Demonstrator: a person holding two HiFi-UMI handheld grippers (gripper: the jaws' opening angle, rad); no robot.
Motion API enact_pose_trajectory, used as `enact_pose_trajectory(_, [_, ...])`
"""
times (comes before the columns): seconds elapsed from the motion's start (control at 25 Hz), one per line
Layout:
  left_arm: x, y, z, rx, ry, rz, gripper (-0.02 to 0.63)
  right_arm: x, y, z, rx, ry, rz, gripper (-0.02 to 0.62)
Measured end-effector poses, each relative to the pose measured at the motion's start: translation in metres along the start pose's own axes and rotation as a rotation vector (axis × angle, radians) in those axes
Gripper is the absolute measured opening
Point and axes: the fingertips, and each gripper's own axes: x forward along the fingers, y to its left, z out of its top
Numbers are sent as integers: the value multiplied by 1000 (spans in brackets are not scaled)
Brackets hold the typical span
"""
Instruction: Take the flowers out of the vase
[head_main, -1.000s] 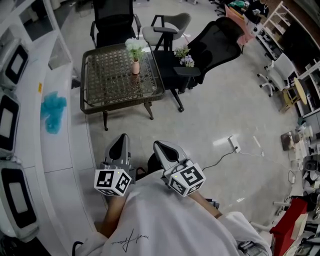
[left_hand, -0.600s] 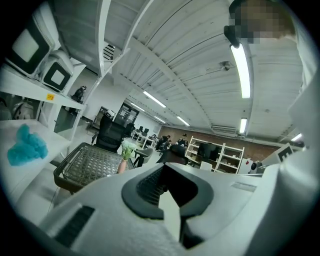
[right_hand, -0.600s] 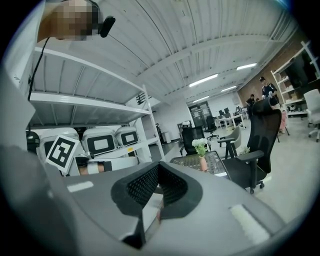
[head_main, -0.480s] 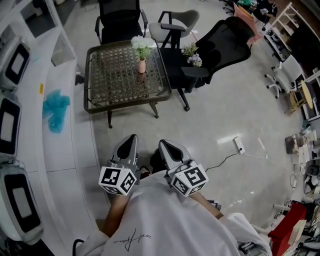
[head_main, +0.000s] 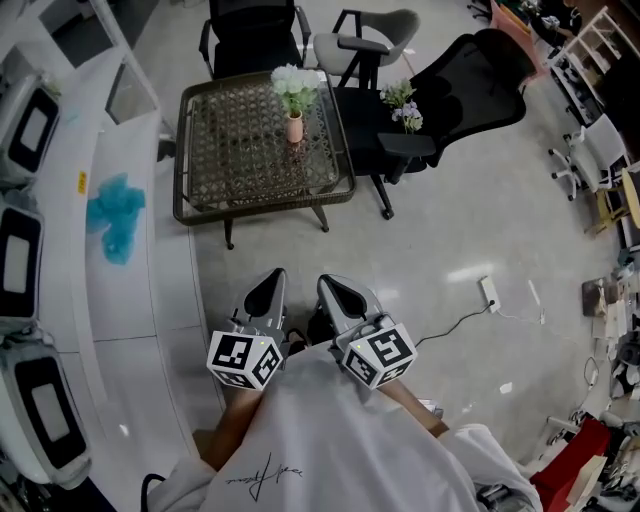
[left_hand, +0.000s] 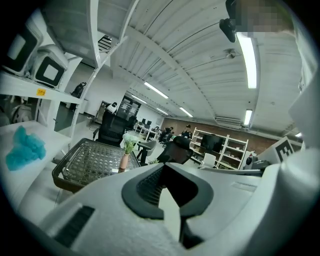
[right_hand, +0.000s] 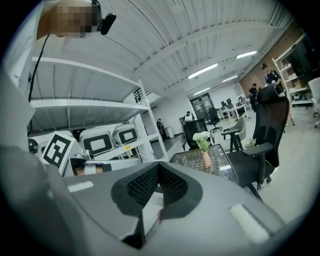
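On the table (head_main: 230, 150), flowers (head_main: 293, 82) stand in a vase (head_main: 294, 128).

the vase (head_main: 294, 128) is pink, flowers (head_main: 294, 80) white, cloth (head_main: 113, 213) teal.

Wicker table (head_main: 232, 150): teal cloth (head_main: 113, 215) on white counter (head_main: 140, 300) to its left; black office chair (head_main: 472, 78) to its right.
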Motion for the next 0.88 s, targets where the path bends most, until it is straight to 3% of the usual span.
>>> enact_pose_trajectory(0.24, [34, 6, 8, -12, 25, 19, 3, 20, -29, 11, 22, 27, 3, 8])
enact_pose_trajectory(0.48, [72, -14, 3, 8, 68, -26, 3, 32, -62, 23, 18, 44, -8, 8])
enact_pose_trajectory(0.88, [115, -26, 19, 16, 44, -10, 3, 43, -107, 42, -13, 72, -2, 8])
